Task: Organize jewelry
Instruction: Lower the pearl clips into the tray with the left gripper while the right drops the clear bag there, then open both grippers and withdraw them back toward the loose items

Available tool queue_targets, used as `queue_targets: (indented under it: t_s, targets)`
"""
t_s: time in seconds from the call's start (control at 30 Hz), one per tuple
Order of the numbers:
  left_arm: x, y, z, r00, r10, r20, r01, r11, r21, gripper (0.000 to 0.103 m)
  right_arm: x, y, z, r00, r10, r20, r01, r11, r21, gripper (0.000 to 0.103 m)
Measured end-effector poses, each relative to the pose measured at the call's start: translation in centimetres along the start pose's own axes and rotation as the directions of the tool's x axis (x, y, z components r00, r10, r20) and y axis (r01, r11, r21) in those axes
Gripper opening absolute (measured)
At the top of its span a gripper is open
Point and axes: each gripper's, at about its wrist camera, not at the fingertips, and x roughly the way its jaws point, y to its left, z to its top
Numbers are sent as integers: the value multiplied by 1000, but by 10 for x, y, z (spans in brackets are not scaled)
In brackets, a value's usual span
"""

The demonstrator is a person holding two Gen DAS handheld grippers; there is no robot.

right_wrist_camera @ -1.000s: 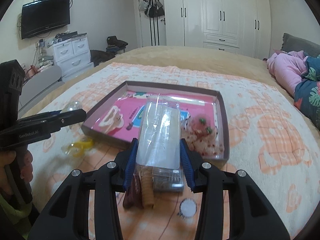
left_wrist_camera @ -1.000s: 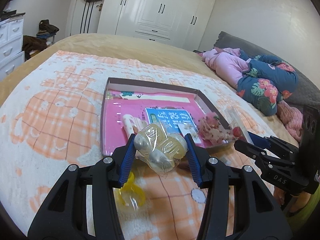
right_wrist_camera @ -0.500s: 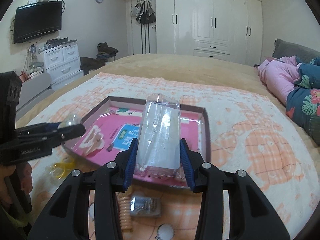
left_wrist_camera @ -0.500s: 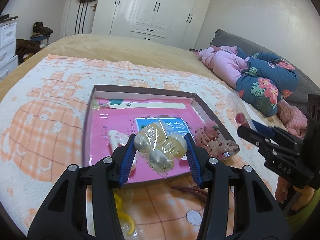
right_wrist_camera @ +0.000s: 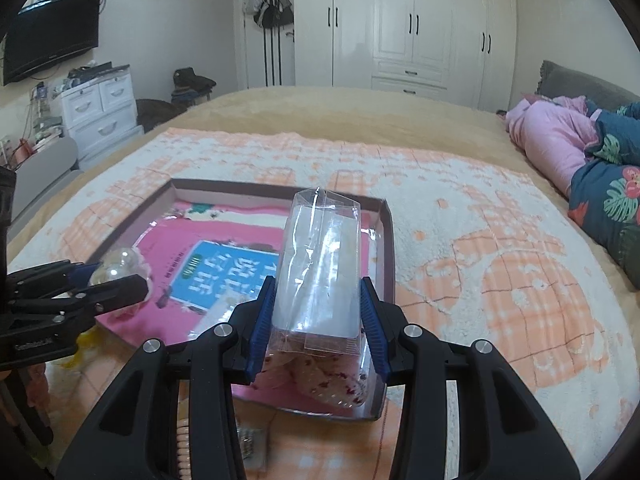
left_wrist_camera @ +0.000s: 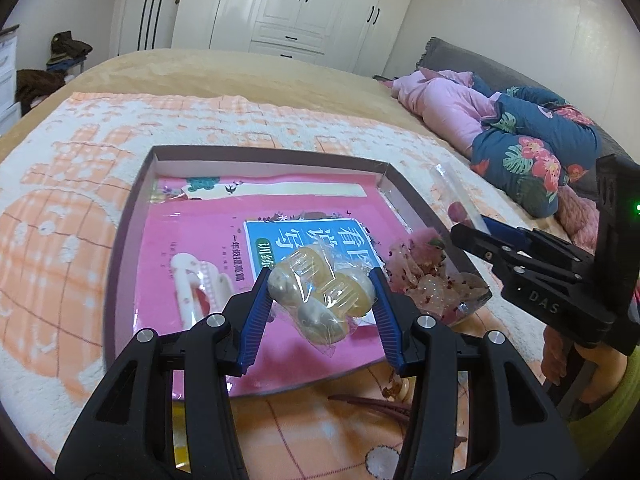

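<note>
Presently catalogued, on a bed spread with an orange-and-white blanket (right_wrist_camera: 500, 248):

1. Left claw (left_wrist_camera: 321, 299): closed on a clear packet of yellowish bead-like pieces (left_wrist_camera: 320, 300), pinched between both blue pads, held over the near half of the tray.
2. Right claw (right_wrist_camera: 317, 322): closed on a tall clear plastic packet (right_wrist_camera: 320, 264), upright between the pads, held above the tray's near right corner. Seen from the left wrist view, this claw (left_wrist_camera: 460, 232) sits at 3 o'clock.
3. Shallow brown-walled tray (left_wrist_camera: 132, 216): lined with a pink booklet (left_wrist_camera: 192, 240) bearing a blue label.
4. White hair clip (left_wrist_camera: 196, 284): lying in the tray, at 9 o'clock from the left claw.
5. Pink-and-clear bagged item (left_wrist_camera: 428, 280): in the tray's right corner, at 3 o'clock from the left claw.
6. Dark red hair pin (left_wrist_camera: 372, 402): on the blanket, outside the tray's near wall.
7. Yellow item (right_wrist_camera: 86, 344): on the blanket at 8 o'clock in the right wrist view, partly hidden.
</note>
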Motion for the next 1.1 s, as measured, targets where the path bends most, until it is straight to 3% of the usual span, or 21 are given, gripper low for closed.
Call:
queue_targets:
  t_s: [0.57, 0.67, 0.93, 1.1]
  targets:
    - [22, 5, -1, 999, -9, -34, 8, 1000, -21, 40, 30, -13, -4, 996, 44, -75, -37, 995, 97, 43]
    - [22, 7, -1, 999, -8, -34, 7, 1000, -27, 40, 22, -13, -6, 998, 45, -54, -40, 995, 90, 52]
    - [10, 0, -2, 1000, -12, -15, 11, 1000, -23, 40, -15, -19, -7, 999, 30, 25, -33, 995, 99, 63]
    - [-8, -5, -1, 1000, -20, 14, 20, 1000, -21, 50, -45, -24, -9, 997, 28, 76, -36, 993, 114, 71]
